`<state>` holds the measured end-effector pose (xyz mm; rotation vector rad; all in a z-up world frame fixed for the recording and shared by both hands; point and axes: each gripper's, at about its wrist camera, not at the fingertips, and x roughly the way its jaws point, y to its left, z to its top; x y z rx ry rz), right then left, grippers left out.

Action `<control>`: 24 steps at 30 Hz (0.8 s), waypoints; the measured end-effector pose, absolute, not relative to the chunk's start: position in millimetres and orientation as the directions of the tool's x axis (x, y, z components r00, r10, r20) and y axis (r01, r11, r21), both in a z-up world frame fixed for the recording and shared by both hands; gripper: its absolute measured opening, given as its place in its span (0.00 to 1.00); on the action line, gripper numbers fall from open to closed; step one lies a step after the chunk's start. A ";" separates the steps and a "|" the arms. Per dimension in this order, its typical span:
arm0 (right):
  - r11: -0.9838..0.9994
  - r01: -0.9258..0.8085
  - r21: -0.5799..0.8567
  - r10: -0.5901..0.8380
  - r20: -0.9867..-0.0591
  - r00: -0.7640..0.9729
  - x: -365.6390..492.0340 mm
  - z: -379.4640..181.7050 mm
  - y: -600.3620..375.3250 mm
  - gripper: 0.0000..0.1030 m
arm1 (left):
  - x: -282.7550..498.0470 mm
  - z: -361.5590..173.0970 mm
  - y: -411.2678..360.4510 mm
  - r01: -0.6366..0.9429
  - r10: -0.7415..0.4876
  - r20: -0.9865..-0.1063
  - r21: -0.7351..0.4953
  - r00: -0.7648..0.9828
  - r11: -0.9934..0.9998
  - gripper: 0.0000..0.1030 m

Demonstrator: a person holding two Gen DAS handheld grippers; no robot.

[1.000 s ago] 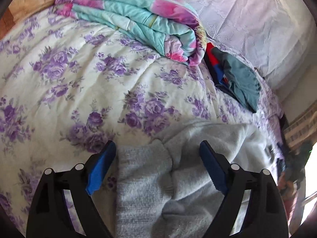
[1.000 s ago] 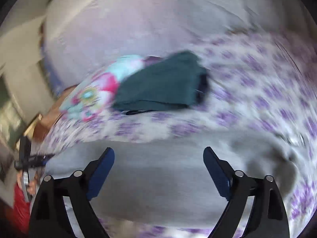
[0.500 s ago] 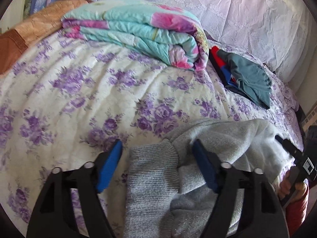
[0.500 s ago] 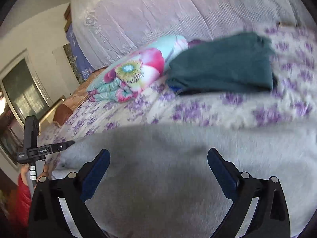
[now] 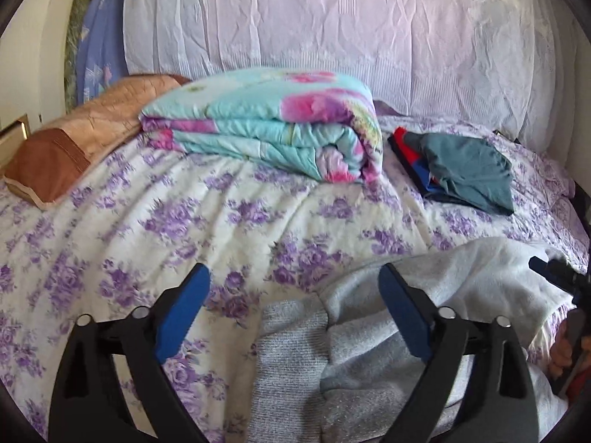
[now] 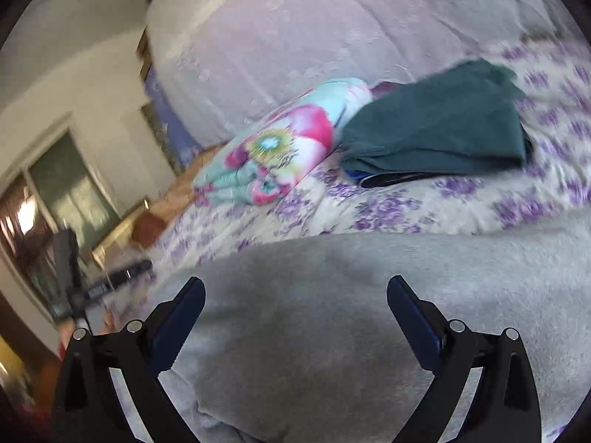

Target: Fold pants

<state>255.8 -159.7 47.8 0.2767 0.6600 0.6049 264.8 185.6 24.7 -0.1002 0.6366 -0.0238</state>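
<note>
The light grey fleece pants (image 5: 424, 295) lie lengthwise along the near edge of the purple-flowered bed (image 5: 184, 221), cuff end directly beneath the released left tool (image 5: 293, 288), midsection under the equally released right tool (image 6: 295, 299).

No text, label or number is legible in either view.

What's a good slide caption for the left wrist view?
Open left tongs above grey pants on a floral bed.
</note>
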 end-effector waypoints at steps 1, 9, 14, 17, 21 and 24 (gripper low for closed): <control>0.808 -0.447 0.384 0.589 -0.522 0.617 255.8 47.2 -151.4 0.97 | 265.1 24.5 185.4 -0.013 -0.047 -0.595 -0.096 0.803 0.995 0.90; 0.844 -0.406 0.349 0.536 -0.540 0.649 267.5 53.7 -156.6 0.97 | 275.8 9.6 191.5 -0.001 -0.106 -0.663 -0.159 0.741 0.987 0.91; 0.878 -0.457 0.144 0.442 -0.611 0.656 302.8 67.2 -152.0 0.97 | 281.2 3.1 193.3 0.061 -0.207 -0.677 -0.233 0.707 0.971 0.91; 0.866 -0.487 0.114 0.437 -0.646 0.626 323.8 67.8 -158.3 0.97 | 288.9 -4.7 194.3 0.109 -0.297 -0.694 -0.302 0.655 0.947 0.80; 0.829 -0.551 0.094 0.447 -0.704 0.553 343.4 64.7 -169.9 0.97 | 304.5 -20.2 205.6 0.102 -0.395 -0.707 -0.420 0.586 0.902 0.75; 0.814 -0.580 0.045 0.421 -0.733 0.534 350.1 63.1 -177.6 0.97 | 313.8 -27.6 216.6 0.084 -0.451 -0.696 -0.493 0.559 0.866 0.68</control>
